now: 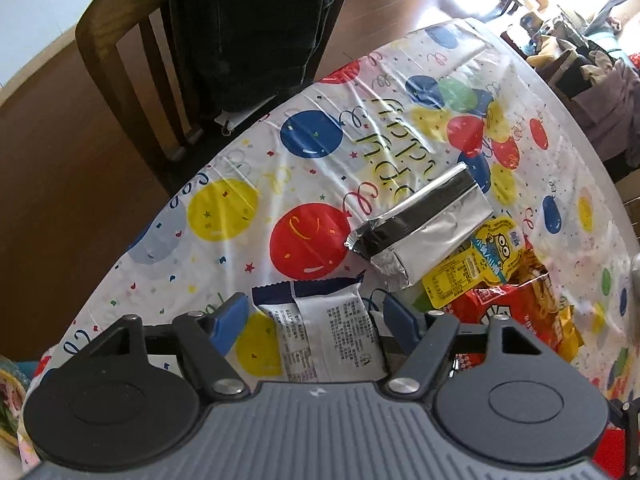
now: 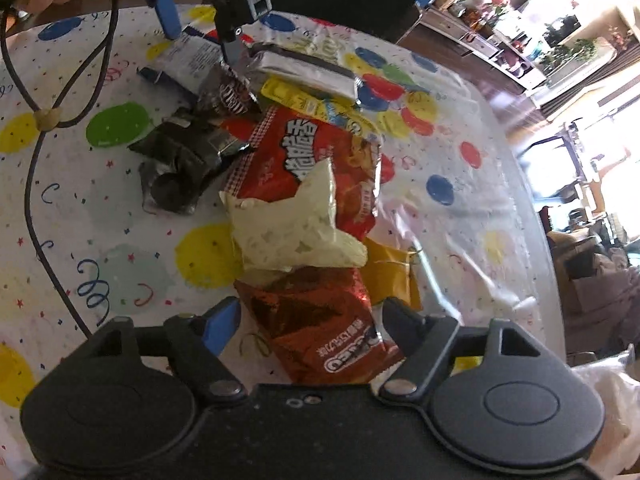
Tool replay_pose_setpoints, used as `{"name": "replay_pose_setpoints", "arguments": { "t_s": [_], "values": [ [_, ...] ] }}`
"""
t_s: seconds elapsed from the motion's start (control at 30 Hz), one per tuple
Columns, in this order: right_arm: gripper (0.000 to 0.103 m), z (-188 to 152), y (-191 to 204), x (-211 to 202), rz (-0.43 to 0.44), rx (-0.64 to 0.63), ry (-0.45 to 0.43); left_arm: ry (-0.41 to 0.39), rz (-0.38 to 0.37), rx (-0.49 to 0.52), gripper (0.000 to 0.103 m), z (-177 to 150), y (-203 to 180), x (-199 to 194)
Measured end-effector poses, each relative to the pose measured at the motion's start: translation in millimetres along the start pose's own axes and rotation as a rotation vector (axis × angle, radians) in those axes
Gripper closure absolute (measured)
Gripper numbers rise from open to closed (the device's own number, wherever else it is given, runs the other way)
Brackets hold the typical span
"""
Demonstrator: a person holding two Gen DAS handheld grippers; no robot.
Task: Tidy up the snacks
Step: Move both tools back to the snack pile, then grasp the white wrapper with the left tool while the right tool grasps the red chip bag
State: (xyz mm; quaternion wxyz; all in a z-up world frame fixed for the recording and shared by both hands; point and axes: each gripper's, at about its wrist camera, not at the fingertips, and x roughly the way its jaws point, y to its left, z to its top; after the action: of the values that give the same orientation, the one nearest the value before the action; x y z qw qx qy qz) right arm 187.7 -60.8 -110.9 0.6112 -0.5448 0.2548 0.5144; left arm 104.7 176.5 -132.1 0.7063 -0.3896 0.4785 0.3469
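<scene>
My left gripper [image 1: 314, 316] is open, its blue fingers either side of a white and navy snack packet [image 1: 320, 328] lying on the balloon tablecloth [image 1: 224, 208]. Beyond lie a silver and black pack [image 1: 420, 228], a yellow cartoon pouch [image 1: 476, 264] and a red noodle bag [image 1: 516, 308]. My right gripper [image 2: 310, 320] is open around the near end of a red-brown foil packet [image 2: 320, 320]. Ahead lie a pale yellow bag [image 2: 296, 220], a red snack bag [image 2: 320, 152], dark crumpled wrappers [image 2: 184, 160] and the silver pack [image 2: 304, 68]. The left gripper [image 2: 200, 28] shows at the top.
A wooden chair [image 1: 120, 52] with a dark jacket [image 1: 256, 28] stands at the table's far edge. A cable [image 2: 36, 160] hangs over the left of the cloth. Furniture and clutter stand beyond the table on the right [image 1: 580, 60].
</scene>
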Motion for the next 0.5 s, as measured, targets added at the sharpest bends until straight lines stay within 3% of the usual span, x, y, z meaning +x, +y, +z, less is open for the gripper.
{"name": "replay_pose_setpoints", "arguments": {
  "t_s": [0.13,0.27,0.5],
  "values": [
    [0.033,-5,0,7,0.007,0.012,0.007,-0.022,0.028,0.024,0.03,-4,-5,0],
    [0.041,-11,0,8,-0.011,0.06,-0.001,-0.045,0.058,0.062,0.04,-8,-8,-1],
    [0.053,-17,-1,2,-0.063,0.232,0.0,-0.061,0.016,0.098,0.048,-10,0,-5]
  ]
}}
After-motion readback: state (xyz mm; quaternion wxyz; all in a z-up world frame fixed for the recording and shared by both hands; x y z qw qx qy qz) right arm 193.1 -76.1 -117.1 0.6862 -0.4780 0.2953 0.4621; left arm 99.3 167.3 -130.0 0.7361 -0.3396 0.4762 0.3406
